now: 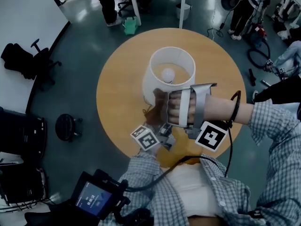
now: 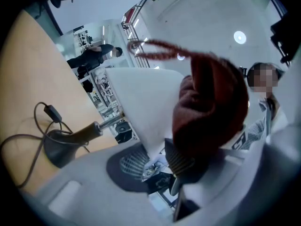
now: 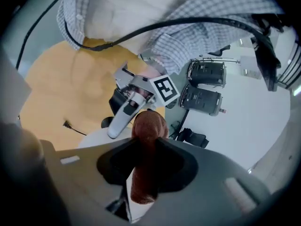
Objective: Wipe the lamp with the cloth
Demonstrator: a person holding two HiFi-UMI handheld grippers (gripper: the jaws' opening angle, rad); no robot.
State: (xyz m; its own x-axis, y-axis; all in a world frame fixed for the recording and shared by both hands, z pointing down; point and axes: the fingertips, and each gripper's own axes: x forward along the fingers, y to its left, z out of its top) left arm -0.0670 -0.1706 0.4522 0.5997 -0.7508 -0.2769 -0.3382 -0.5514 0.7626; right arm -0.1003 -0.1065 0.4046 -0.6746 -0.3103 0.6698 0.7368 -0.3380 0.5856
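The left gripper stood on the near side of the lamp, pointing a little upward; the lower rim of the white shade ran down between its jaws, and they looked closed on that rim, as if to steady it. The lamp itself stood upright near the middle of the round table, its long axis vertical; its dark base sat on the wood with the cord beside it.

Just right of the left gripper, the red-brown cloth lay against the outer wall of the shade, on the side facing the person; it seemed to touch the shade, though I could not be sure how firmly. The right gripper had its jaws shut on this cloth, a thick fold standing up between them; the hand carrying it came in from the right edge of the table.

So the shade lay directly beyond the cloth, toward the table's middle; in my judgement the right hand was the one to wipe, sliding around the curved wall or up along it; the left one only held.
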